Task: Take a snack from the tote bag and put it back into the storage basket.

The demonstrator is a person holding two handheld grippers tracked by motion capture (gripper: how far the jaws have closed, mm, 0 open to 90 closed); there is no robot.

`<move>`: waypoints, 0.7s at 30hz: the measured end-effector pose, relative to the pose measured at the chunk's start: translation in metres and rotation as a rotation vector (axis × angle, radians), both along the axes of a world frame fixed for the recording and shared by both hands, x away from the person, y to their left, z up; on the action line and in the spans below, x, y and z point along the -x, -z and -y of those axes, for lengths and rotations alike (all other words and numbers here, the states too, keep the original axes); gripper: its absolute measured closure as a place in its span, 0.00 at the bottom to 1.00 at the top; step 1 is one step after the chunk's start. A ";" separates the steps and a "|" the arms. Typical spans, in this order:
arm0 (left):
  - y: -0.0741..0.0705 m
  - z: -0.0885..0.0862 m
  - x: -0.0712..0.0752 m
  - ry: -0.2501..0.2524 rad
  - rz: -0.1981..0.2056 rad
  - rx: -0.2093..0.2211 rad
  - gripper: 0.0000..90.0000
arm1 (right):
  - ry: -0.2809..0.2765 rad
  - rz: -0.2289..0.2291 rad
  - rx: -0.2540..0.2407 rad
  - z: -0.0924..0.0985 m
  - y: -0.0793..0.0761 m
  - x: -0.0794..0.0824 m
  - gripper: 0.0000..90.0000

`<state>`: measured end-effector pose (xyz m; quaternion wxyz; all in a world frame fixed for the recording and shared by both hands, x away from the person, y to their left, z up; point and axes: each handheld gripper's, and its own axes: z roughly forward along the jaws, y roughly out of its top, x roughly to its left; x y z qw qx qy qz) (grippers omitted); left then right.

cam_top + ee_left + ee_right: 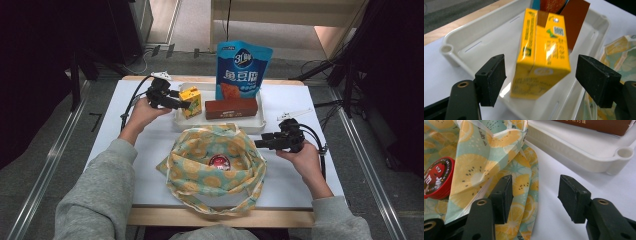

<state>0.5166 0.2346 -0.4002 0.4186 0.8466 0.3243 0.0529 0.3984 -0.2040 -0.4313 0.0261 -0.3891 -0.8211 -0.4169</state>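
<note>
A yellow drink carton [191,100] [541,57] stands tilted in the left end of a white tray [220,127] [474,32]. My left gripper [187,105] [542,80] is open, with the carton between its jaws and a gap on each side. A brown box [231,108] [575,22] lies in the tray beside the carton. In front of the tray, a fruit-print cloth bag [215,172] [486,157] lies open with a red round tin [218,161] [437,178] inside. At the bag's right edge my right gripper [258,143] [536,195] is open, one pad [504,197] over the fabric.
A blue snack pouch [243,65] stands upright at the tray's back edge. The white tabletop [300,175] lies on a wooden table with dark stands and cables at both sides. The bag's handles reach toward the front edge.
</note>
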 end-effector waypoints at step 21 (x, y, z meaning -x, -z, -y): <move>0.008 -0.017 0.031 0.070 -0.074 0.014 0.98 | 0.001 0.000 0.003 -0.001 0.000 0.000 0.52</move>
